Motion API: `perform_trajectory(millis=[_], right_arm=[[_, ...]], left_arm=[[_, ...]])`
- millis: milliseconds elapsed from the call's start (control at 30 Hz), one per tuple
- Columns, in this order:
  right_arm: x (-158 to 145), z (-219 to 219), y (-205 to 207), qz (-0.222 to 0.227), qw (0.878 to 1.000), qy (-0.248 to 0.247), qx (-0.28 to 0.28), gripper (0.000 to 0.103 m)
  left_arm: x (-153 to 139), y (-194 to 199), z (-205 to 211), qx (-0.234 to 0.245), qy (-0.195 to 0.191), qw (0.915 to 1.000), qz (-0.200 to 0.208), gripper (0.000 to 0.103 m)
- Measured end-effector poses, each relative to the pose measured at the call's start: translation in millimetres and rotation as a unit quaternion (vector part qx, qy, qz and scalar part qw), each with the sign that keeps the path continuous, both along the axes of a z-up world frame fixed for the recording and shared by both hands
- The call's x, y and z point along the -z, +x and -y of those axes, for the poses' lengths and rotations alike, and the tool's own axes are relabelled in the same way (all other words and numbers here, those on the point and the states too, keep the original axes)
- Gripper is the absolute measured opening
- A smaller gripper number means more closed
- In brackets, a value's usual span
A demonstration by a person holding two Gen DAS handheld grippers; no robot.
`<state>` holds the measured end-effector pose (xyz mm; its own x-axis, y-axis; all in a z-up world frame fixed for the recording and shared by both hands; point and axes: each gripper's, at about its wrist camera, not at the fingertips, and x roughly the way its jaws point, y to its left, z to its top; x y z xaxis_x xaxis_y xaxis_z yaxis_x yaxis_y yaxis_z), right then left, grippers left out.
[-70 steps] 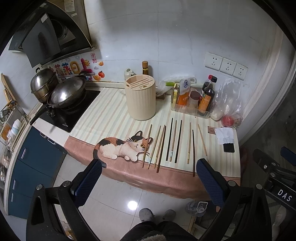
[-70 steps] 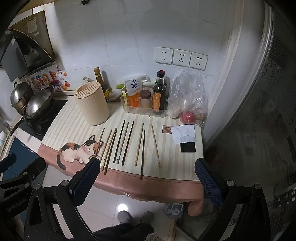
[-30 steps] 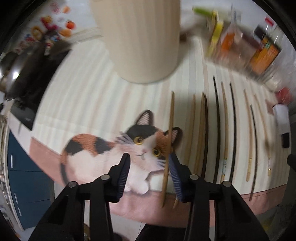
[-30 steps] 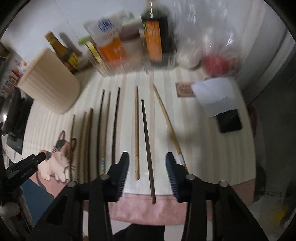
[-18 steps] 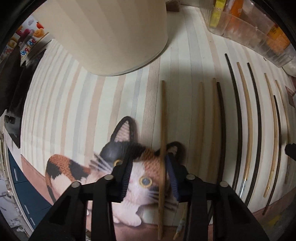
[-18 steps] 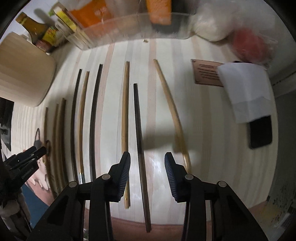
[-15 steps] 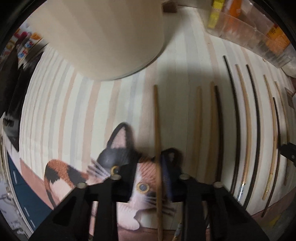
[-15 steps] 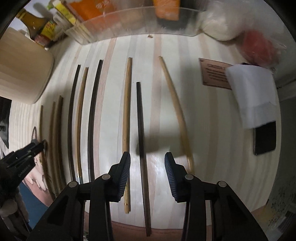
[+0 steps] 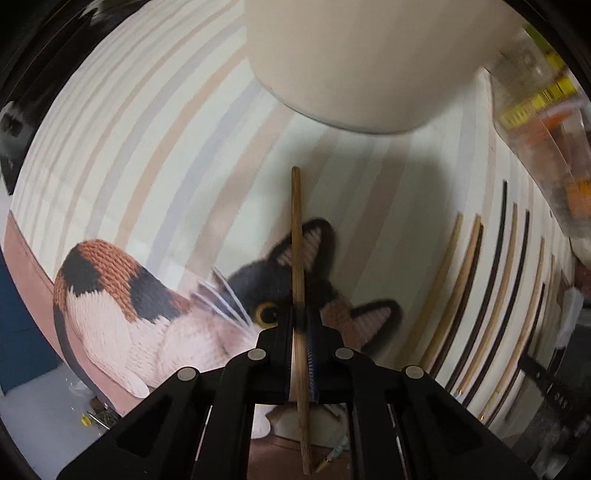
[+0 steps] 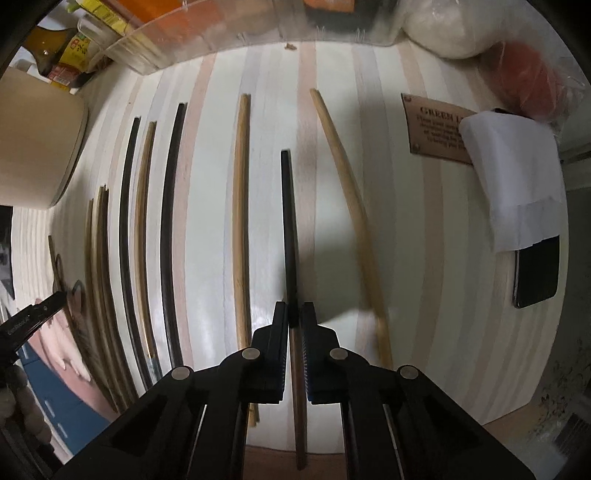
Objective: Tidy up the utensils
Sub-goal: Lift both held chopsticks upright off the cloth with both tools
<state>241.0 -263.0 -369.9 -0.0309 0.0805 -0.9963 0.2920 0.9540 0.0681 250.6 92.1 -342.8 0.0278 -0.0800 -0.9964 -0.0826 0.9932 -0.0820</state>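
My widest thing is the striped counter mat (image 10: 436, 229), with its knitted-look calico cat print (image 9: 155, 306) at the near left edge; I place everything else against that cat. Behind the cat stands the big cream utensil holder (image 9: 362, 59), and a clear plastic bin (image 10: 229, 26) of bottles sits further back and to the right. Well to the right of the cat lie a white paper (image 10: 513, 177), a black phone (image 10: 537, 271) partly under it, and a brown tag (image 10: 432, 129) on which I can read "GREEN"; the smaller lines are too blurred. My left gripper (image 9: 301, 321) is pinched closed on a brown wooden chopstick (image 9: 296, 236) that runs straight across the cat's face, between its ears. To the right of the cat the other chopsticks (image 10: 147, 236) lie in a row, dark and pale mixed. Further right still, my right gripper (image 10: 293, 317) is clamped tight on a dark chopstick (image 10: 288, 214), which lies between a pale chopstick (image 10: 240, 221) on its left and a slanted pale chopstick (image 10: 351, 206) on its right, touching neither.
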Motion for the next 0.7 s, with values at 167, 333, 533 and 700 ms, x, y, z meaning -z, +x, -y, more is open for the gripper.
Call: perform_trajectory(millis=[167, 333, 533, 700], right_arm=[[3.3, -2.4, 6.6, -0.028, 0.999, -0.006, -0.032, 0.008], [6.9, -17.8, 27.7, -0.063, 0.996, -0.024, -0.053, 0.011], [12.2, -25.0, 47.2, -0.087, 0.994, -0.032, -0.053, 0.011], [6.1, -17.7, 40.7, -0.076, 0.995, -0.044, -0.051, 0.007]], left_arm=[[-2.8, -12.3, 13.7, 0.054, 0.031, 0.998, 0.005, 0.01], [6.2, -21.7, 27.4, 0.066, 0.047, 0.9967, 0.005, 0.01], [21.0, -3.9, 51.3, 0.081, 0.065, 0.9945, 0.012, 0.009], [29.5, 16.1, 68.0, 0.098, 0.076, 0.9918, 0.029, 0.005]])
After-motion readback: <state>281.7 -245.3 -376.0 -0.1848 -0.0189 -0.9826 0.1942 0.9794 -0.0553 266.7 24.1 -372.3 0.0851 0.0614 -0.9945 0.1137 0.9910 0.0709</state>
